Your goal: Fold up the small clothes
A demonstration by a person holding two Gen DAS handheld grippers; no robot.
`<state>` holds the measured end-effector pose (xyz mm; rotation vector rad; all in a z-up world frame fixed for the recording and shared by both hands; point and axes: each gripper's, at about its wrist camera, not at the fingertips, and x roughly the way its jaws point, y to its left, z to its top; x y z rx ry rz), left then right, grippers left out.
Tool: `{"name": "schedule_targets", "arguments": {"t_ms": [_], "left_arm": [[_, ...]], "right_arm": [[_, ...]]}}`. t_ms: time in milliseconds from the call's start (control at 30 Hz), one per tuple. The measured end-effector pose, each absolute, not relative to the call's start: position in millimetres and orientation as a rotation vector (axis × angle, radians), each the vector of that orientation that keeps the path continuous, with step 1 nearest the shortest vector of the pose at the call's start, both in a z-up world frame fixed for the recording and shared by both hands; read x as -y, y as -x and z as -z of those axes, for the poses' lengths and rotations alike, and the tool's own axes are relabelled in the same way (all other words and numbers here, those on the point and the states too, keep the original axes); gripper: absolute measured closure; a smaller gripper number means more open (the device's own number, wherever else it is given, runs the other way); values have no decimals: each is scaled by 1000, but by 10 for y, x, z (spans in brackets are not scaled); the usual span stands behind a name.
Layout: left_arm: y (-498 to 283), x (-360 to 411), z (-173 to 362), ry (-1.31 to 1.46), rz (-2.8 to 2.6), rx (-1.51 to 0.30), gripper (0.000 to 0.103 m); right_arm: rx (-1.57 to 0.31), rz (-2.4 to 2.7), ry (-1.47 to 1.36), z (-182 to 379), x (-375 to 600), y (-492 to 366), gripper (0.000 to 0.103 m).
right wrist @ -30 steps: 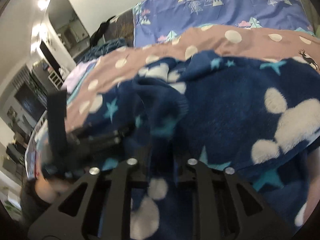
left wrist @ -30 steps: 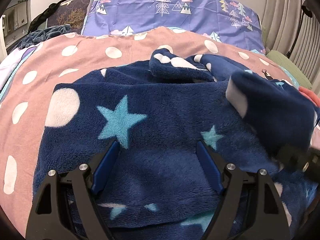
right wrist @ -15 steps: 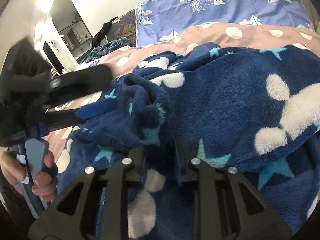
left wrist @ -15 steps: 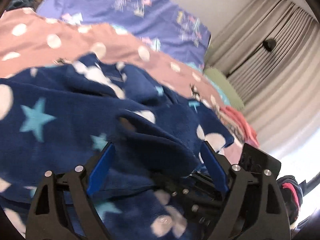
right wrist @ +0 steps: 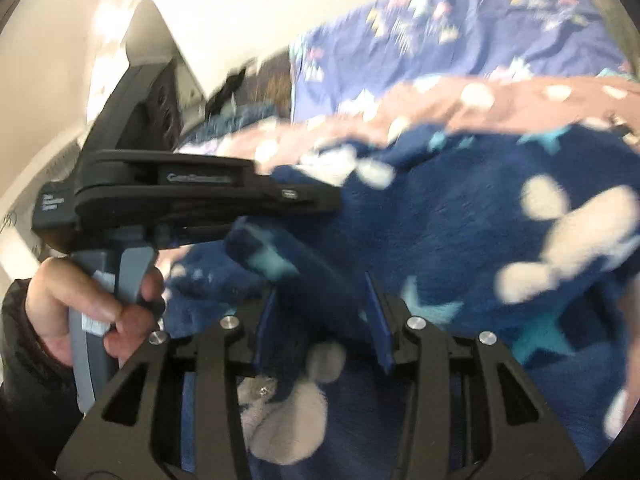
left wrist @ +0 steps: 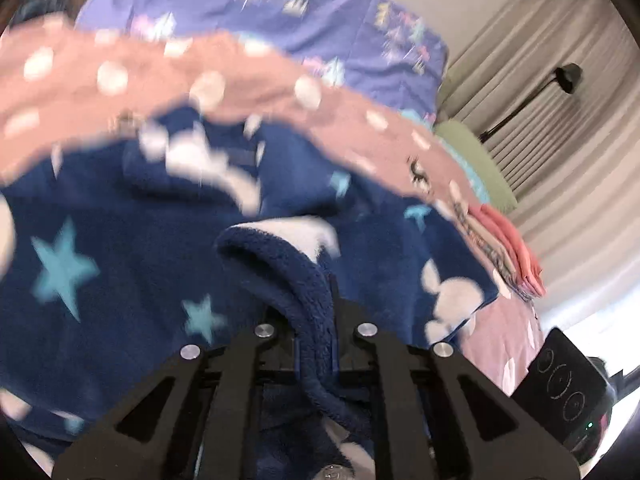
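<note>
A navy fleece garment (left wrist: 120,280) with teal stars and white blobs lies spread over the bed; it also fills the right wrist view (right wrist: 480,208). My left gripper (left wrist: 316,332) is shut on a raised fold of it, and the fleece runs down between the fingers. Seen from the side in the right wrist view, the left gripper (right wrist: 334,200) is held by a hand (right wrist: 92,312). My right gripper (right wrist: 322,320) is opening: a fold of the same fleece still lies between its blue pads (right wrist: 378,328), which stand off it. Both views are blurred by motion.
A pink blanket with white dots (left wrist: 120,80) covers the bed under the garment. A purple sheet with a tree print (left wrist: 300,12) lies beyond it. A stack of folded pink clothes (left wrist: 508,252), a green cushion (left wrist: 472,156) and curtains (left wrist: 560,140) are at the right.
My left gripper went from wide open to shut on the fold that the right gripper held up, rising and turning to the right. The right jaws have spread off that fold.
</note>
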<state>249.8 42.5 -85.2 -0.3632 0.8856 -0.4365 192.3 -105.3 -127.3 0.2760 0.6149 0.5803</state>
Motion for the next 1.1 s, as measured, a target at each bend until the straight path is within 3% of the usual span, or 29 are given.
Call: {"name": "schedule_targets", "arguments": {"t_ms": [133,233,300,500,700,867,1100], "left_arm": [[-2389,-477,303,297,449,-746,93],[-2273,-584,2,218,415,-671,93],[-2211,-711,-75,186,376,-656,93],[-2129,-1296,128,190,217,-699,93],[-2197,-1838,749,259,52,-835,90],[-2199,-1973,1013,238,-92,-877,64],[-2136,-1674,844,192,19,-792,55]], "right_arm": [[-542,-477,-361,1236,1341,-1811,58],[-650,-366,-423,1400,1477,-1962,50],[-736,-324,-500,1554,1595,-2074,56],[-728,-312,-484,1531,1557,-2063,57],[-729,-326,-498,1534,1568,-2092,53],[-730,-331,-487,1516,1540,-2092,51],[-732,-328,-457,1502,1503,-2112,47]]}}
